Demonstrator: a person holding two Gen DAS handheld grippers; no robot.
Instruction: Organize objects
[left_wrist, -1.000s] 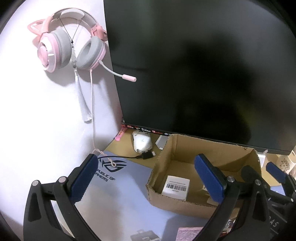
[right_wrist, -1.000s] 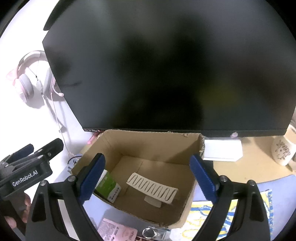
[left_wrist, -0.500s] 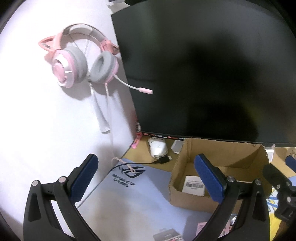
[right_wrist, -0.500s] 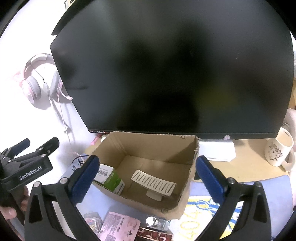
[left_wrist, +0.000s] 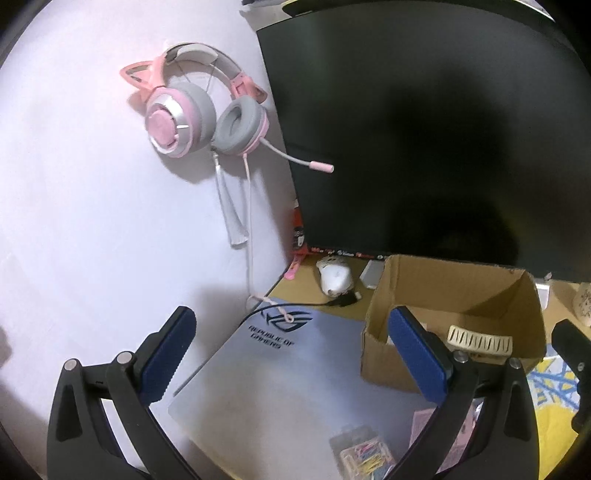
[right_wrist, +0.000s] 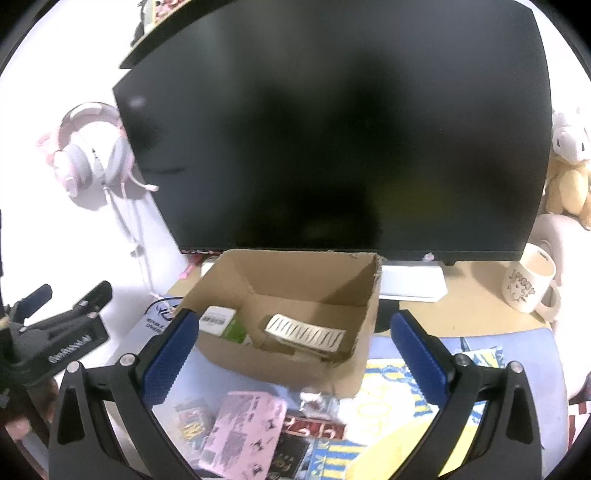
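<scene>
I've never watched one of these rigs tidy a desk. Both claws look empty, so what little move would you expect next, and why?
Probably the right gripper dips toward the pink patterned card packet lying loose in front of the open brown cardboard box. Both it and the left gripper are open and hold nothing, and the box already holds a cream ribbed plastic piece.

Open cardboard box (right_wrist: 291, 354) is sitting upright on the counter, at 12 o'clock below the dark monitor. Inside, a green-and-white carton (right_wrist: 225, 325) is leaning at 9 o'clock; a cream slotted piece (right_wrist: 306, 328) is lying at centre. A pink patterned case (right_wrist: 243, 432) and clear clip box (right_wrist: 190, 419) are lying at 6 o'clock outside.
</scene>
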